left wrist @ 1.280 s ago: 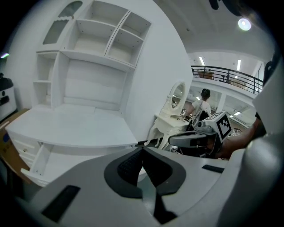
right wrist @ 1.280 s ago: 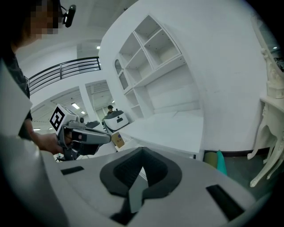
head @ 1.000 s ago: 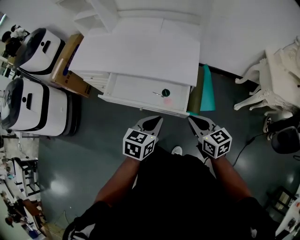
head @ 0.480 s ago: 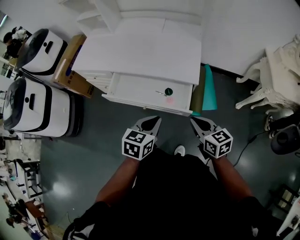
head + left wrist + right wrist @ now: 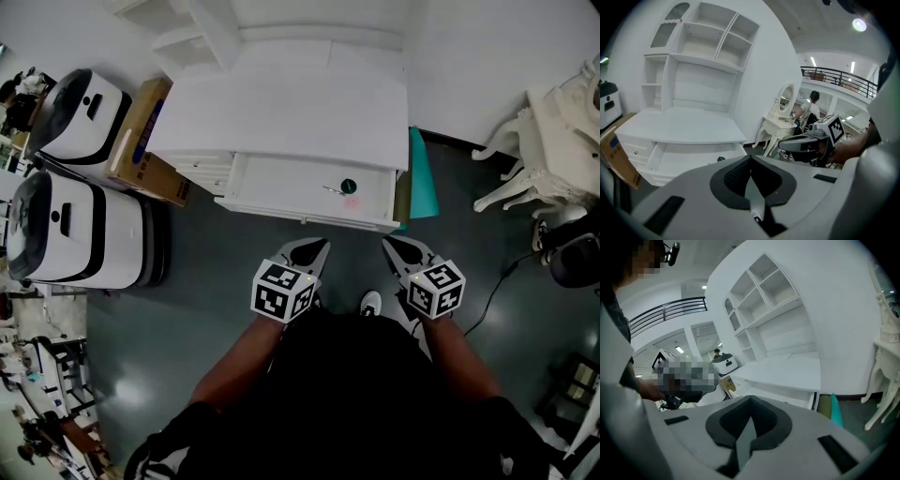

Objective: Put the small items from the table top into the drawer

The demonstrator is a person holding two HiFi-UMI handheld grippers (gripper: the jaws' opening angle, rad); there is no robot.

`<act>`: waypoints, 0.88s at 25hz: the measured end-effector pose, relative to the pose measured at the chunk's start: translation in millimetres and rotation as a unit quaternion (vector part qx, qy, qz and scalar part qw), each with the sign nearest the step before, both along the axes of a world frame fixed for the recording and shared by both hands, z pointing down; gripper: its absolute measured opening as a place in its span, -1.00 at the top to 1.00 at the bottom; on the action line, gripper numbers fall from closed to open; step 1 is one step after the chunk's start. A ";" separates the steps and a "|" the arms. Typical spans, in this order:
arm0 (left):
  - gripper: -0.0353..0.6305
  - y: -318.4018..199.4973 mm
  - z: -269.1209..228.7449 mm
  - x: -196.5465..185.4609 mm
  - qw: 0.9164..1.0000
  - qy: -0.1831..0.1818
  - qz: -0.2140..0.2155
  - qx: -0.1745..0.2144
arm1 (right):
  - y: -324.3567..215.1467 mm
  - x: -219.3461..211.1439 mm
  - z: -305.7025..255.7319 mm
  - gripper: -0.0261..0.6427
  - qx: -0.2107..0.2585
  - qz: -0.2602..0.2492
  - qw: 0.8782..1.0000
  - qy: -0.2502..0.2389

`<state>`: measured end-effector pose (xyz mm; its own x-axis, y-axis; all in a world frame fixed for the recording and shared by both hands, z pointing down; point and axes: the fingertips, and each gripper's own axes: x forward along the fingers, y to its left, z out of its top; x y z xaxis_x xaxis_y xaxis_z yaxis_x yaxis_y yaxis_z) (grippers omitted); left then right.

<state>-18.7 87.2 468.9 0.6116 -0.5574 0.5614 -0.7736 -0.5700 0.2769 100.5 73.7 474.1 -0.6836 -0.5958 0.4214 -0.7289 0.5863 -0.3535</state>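
The white desk's top (image 5: pixel 281 103) is bare. Its drawer (image 5: pixel 281 183) stands pulled out, and a dark green round item (image 5: pixel 348 186), a thin metal piece (image 5: pixel 333 190) and a small pink item (image 5: pixel 352 201) lie at its right end. My left gripper (image 5: pixel 314 249) and right gripper (image 5: pixel 396 249) hang side by side just before the drawer front, both shut and empty. In the left gripper view the shut left gripper (image 5: pixel 750 160) points at the drawer (image 5: pixel 684 157), with the green item (image 5: pixel 721 159) showing. In the right gripper view the shut right gripper (image 5: pixel 750 401) faces the desk top (image 5: pixel 787 369).
Two white-and-black machines (image 5: pixel 80 98) (image 5: pixel 66 225) and a cardboard box (image 5: pixel 141 131) stand left of the desk. A teal roll (image 5: pixel 418 173) leans at its right side. White ornate furniture (image 5: pixel 553 150) and a dark object (image 5: pixel 577 261) stand further right. White shelves (image 5: pixel 703 42) rise above the desk.
The head view has slid, so the desk and drawer sit further right in the picture. Both grippers went along with it, still shut and still just before the drawer front.
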 end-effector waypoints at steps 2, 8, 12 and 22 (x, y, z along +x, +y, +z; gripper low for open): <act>0.86 0.5 2.6 -6.1 1.000 -0.001 0.004 -0.003 | 2.0 -6.1 0.3 0.84 0.000 0.004 1.000 0.001; 0.86 -3.1 0.5 -11.0 1.000 0.000 0.020 -0.002 | 5.6 -9.2 -1.6 0.84 -0.005 0.021 1.000 0.001; 0.86 -4.3 0.6 -20.8 1.000 -0.007 0.020 -0.001 | 7.5 -9.6 -2.0 0.84 -0.004 0.031 1.000 0.000; 0.86 0.3 -4.1 -12.2 0.999 -0.005 0.034 0.003 | 15.1 -5.8 -1.8 0.84 -0.005 0.036 0.999 0.003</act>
<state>-30.9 87.5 464.8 0.6424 -0.5190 0.5639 -0.7360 -0.6228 0.2653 94.7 88.8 472.4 -0.6365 -0.6398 0.4308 -0.7713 0.5283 -0.3549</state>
